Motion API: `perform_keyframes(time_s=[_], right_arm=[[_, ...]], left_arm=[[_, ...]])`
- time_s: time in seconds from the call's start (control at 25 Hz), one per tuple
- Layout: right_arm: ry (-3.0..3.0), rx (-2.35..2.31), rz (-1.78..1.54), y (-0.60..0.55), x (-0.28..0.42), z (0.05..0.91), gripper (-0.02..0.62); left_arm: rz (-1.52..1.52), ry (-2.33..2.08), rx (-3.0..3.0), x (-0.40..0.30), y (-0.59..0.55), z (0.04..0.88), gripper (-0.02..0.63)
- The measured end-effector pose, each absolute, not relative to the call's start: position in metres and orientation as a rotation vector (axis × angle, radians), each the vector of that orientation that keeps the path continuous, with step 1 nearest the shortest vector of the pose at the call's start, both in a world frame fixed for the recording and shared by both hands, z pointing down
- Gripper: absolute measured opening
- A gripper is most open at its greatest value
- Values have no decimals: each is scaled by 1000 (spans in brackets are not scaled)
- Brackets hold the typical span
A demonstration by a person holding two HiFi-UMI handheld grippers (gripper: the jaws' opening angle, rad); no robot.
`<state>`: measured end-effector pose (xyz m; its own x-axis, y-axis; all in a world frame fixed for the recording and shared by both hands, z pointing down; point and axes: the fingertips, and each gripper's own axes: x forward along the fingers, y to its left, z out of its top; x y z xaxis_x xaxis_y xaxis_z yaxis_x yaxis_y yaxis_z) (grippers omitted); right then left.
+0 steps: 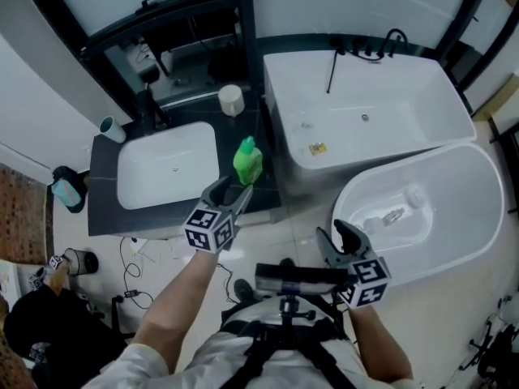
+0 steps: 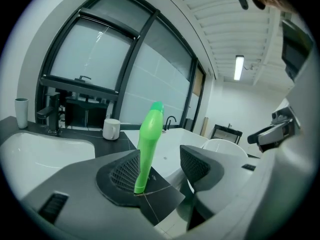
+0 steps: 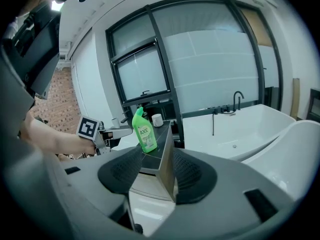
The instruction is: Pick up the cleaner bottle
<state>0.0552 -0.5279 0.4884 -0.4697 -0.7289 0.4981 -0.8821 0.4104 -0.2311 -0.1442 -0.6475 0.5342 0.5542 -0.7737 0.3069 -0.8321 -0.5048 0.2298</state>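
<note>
item: cleaner bottle (image 1: 248,162), green, capped, printed label; stands upright on the dark counter (image 1: 101,209), near the counter's right edge, to the right of the white sink basin (image 1: 166,173); not lifted; left gripper (image 1: 231,191): jaws spread wide, aimed at the bottle from the counter's front edge; in the left gripper view the bottle rises in the gap between the jaws, closer to the left jaw than to the right one; in the head view and the right gripper view the jaw tips end just short of the bottle, so whether anything touches it cannot be told; right gripper (image 1: 336,235): jaws spread, nothing between them, held low and to the right, well apart from the bottle, in front of the oval bathtub (image 1: 454,209); its view looks across the counter's corner at the bottle and the left gripper; other items on the counter: a pale cup (image 1: 111,129) at the back left corner, a dark faucet (image 1: 154,108) behind the basin, a white mug (image 1: 231,100) behind the bottle, near the back; beside the counter, to the right: a rectangular white bathtub (image 1: 365,112) with a black tap (image 1: 381,47) at its far rim; the oval bathtub sits in front of it.
</note>
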Motion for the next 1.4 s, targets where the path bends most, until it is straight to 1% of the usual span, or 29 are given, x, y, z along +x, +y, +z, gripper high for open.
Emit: perform_keyframes(time_s=[0.6,1.4], right_arm=[[-2294,1389,669,-549,78,503,199],[-2213,1391,713,-555,100,519,199]], left_arm=[[314,-1376,2443,-134,-703,557,236],[418,-1428,2525,-111,-739,578,236]])
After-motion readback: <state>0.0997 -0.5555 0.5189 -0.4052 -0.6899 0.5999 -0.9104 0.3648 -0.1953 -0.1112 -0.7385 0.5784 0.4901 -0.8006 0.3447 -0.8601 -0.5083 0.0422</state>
